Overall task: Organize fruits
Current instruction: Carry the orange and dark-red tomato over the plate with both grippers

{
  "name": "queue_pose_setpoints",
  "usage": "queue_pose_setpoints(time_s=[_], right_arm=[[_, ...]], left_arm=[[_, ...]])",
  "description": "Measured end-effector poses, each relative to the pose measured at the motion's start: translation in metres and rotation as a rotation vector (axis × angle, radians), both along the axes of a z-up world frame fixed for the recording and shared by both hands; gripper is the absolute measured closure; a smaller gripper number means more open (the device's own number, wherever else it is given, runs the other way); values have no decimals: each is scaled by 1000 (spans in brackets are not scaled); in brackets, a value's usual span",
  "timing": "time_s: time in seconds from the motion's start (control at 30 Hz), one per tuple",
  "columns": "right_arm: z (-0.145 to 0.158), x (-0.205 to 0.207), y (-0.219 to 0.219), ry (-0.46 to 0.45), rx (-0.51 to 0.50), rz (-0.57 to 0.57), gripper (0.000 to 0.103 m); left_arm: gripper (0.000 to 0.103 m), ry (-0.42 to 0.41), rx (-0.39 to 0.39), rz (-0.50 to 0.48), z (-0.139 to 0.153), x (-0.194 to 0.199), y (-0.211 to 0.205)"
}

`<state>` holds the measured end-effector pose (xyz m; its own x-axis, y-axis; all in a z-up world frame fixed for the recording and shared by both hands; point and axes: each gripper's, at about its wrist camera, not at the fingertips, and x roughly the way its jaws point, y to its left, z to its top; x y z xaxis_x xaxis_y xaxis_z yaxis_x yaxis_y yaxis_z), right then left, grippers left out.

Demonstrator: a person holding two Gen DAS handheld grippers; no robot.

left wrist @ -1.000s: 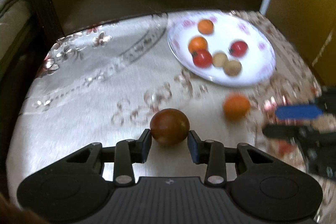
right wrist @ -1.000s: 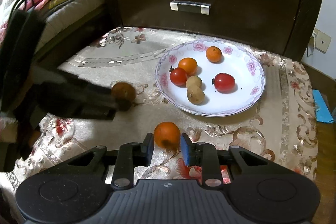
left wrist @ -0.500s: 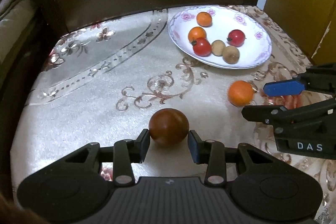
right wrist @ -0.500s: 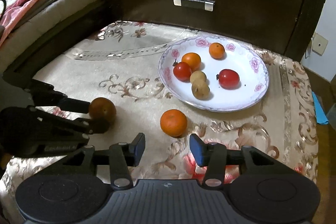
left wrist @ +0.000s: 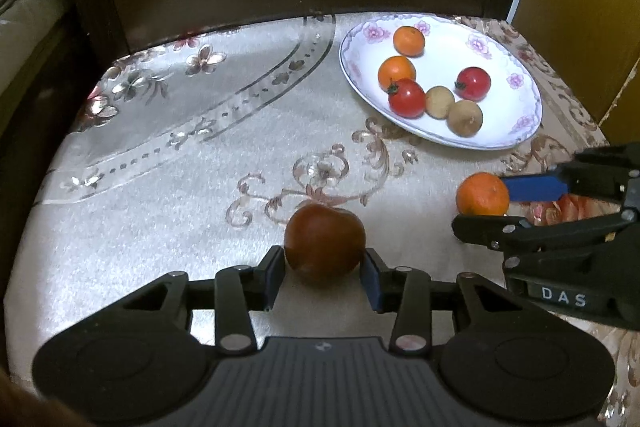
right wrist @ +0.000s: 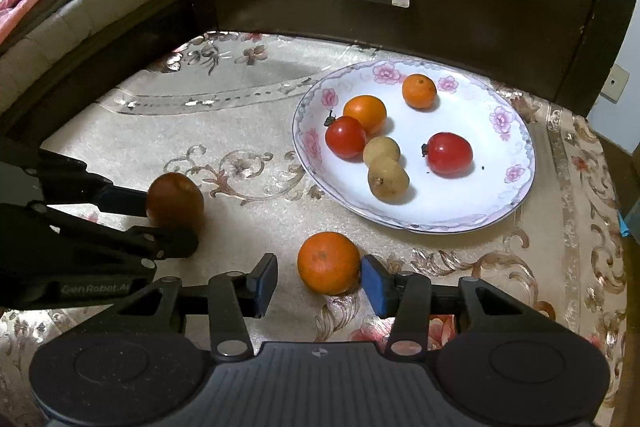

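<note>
The left hand-held gripper [left wrist: 323,275] is closed on a dark brown-red fruit [left wrist: 325,242], its two blue pads pressing the fruit's left and right flanks while the fruit sits low on the table [left wrist: 168,155]. Gripping at the widest part seems the sensible choice for a round, smooth thing that could otherwise roll on the shiny embroidered cloth.

The right hand-held gripper [right wrist: 318,281] stands wide, with a loose orange fruit [right wrist: 329,262] between its pads. The right pad touches or nearly touches the fruit's side, while a clear gap is left at the left pad, so nothing is clamped yet. The gripper looks lined up for a grasp rather than carrying anything.

Both fruits lie on the near part of the table, the brown one to the left and the orange one to the right, near each other but apart. Farther off and to the right is a white plate [right wrist: 516,183] with pink flowers on its rim. It already holds two small oranges, two red tomatoes and two tan, round fruits, grouped loosely toward its left and middle. That collection suggests the plate is where fruit is being gathered, and the two loose pieces are probably meant to join it. Bare space on the plate's near right side leaves room for them.

Behind the table stands a dark wooden drawer front [right wrist: 400,27].
</note>
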<state>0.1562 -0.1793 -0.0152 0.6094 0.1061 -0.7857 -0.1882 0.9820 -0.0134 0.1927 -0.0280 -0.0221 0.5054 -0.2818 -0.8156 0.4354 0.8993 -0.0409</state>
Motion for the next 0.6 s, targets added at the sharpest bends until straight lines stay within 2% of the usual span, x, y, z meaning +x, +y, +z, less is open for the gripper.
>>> queue_pose_setpoints(time_s=[0.13, 0.6], right_arm=[[-3, 1, -1, 6, -20, -16, 74], [2, -8, -8, 10, 2, -14, 77]], left_arm=[[54, -1, -13, 9, -1, 3, -1], [55, -6, -25, -2, 8, -7, -11]])
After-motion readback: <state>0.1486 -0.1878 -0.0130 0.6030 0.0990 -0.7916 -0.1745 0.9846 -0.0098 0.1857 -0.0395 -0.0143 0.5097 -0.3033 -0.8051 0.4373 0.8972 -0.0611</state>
